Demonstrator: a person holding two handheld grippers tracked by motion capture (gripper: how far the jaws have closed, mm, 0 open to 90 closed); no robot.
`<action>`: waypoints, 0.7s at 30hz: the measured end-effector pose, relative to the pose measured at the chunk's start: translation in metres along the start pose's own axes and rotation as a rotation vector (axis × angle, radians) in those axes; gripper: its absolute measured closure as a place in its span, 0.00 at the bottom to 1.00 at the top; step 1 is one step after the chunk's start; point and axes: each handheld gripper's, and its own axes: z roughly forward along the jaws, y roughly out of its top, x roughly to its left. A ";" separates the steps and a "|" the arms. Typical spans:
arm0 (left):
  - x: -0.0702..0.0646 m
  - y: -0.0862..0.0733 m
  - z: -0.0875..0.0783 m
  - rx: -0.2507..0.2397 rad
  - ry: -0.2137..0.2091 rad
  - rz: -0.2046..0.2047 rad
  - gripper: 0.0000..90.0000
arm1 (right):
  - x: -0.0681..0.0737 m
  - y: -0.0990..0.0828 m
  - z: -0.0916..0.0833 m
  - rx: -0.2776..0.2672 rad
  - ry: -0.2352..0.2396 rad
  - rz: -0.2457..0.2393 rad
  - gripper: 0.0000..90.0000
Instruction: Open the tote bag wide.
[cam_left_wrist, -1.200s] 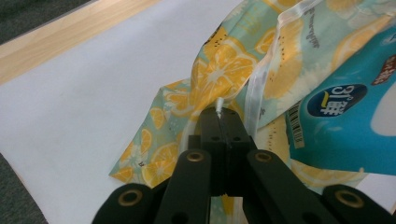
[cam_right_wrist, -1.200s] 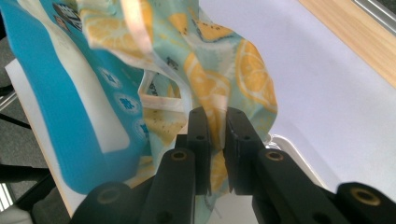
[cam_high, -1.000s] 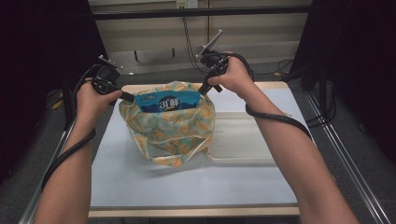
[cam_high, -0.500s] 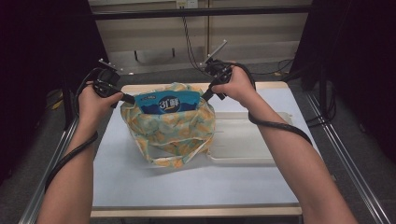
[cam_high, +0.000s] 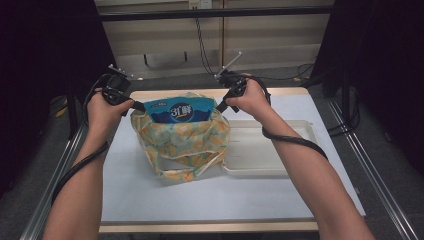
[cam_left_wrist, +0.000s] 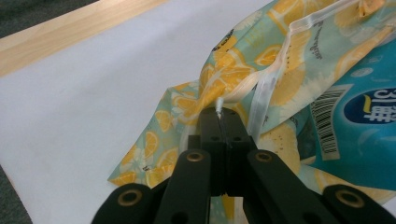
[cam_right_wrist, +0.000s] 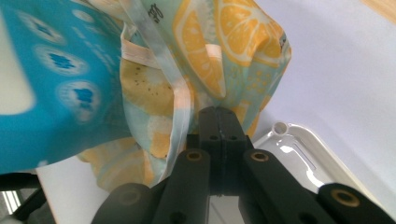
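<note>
A cloth bag (cam_high: 180, 137) printed with lemon slices stands on the table, and a blue packet (cam_high: 177, 111) sticks out of its mouth. My left gripper (cam_high: 139, 106) is shut on the bag's left rim. The left gripper view has the jaws (cam_left_wrist: 222, 116) pinching a fold of the fabric (cam_left_wrist: 233, 70) next to the packet (cam_left_wrist: 364, 121). My right gripper (cam_high: 220, 106) is shut on the bag's right rim. In the right gripper view its closed jaws (cam_right_wrist: 219, 114) bite the cloth (cam_right_wrist: 233, 51), with the packet (cam_right_wrist: 60, 93) to the left. A strap loop lies on the table in front of the bag.
A shallow white tray (cam_high: 270, 150) lies right of the bag, touching its side, and its corner (cam_right_wrist: 303, 154) appears under the right jaws. A pale mat (cam_high: 150, 195) covers the wooden table. Metal rails run along both table sides.
The right hand has sunk a little with the bag's rim in its jaws, and the bag's mouth sits lower. The left hand has barely moved.
</note>
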 end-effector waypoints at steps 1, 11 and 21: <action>0.002 0.000 0.000 0.014 -0.004 0.015 1.00 | 0.000 0.000 0.001 -0.004 0.000 0.006 1.00; 0.005 -0.009 0.005 -0.001 -0.017 -0.021 0.87 | -0.003 -0.001 0.013 -0.011 0.006 0.031 1.00; -0.003 -0.014 -0.015 -0.048 0.001 -0.007 0.52 | -0.003 -0.003 0.009 -0.018 0.001 0.037 1.00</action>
